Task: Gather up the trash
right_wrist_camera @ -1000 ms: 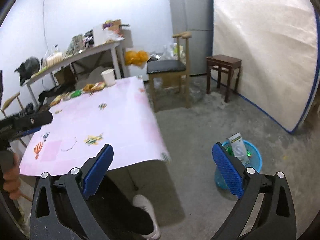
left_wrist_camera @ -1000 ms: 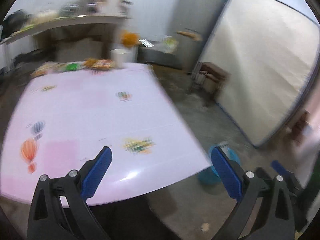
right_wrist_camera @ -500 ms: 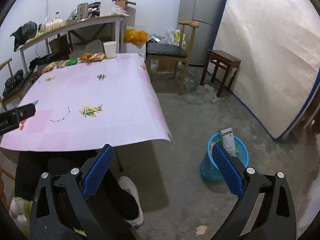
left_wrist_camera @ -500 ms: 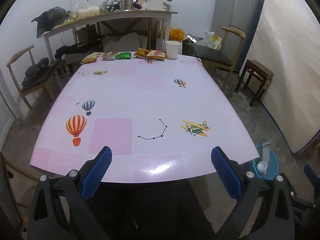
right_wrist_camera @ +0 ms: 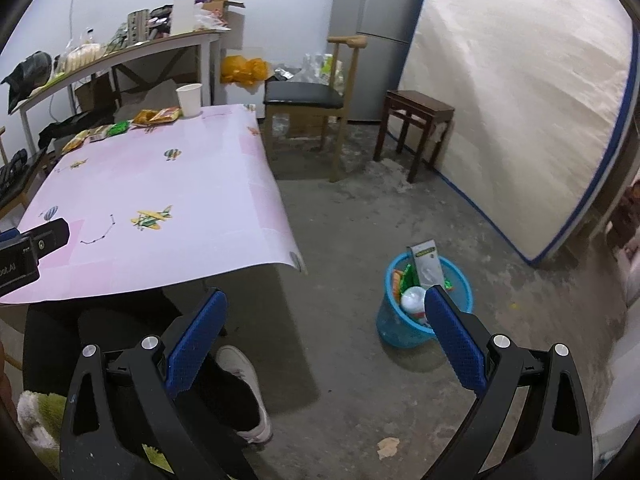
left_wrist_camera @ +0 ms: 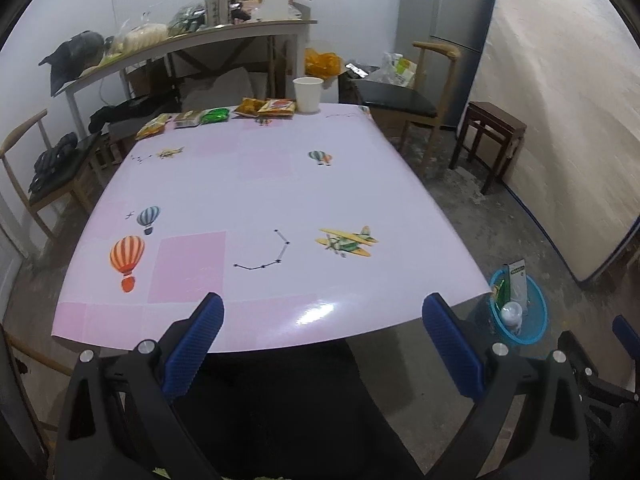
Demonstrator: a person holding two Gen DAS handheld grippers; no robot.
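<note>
Several snack wrappers and a white paper cup lie along the far edge of the pink table. A blue bin stands on the floor to the table's right, holding a carton, wrappers and a white bottle. My left gripper hangs open over the table's near edge, empty. My right gripper is open and empty above the floor, just left of the bin.
A wooden chair and a dark stool stand beyond the table. A cluttered shelf table lines the back wall. A mattress leans at right. A person's leg and white shoe are below the right gripper.
The left view has swung left from the floor to face the table squarely. The right gripper has come closer to the bin. Both stay open.
</note>
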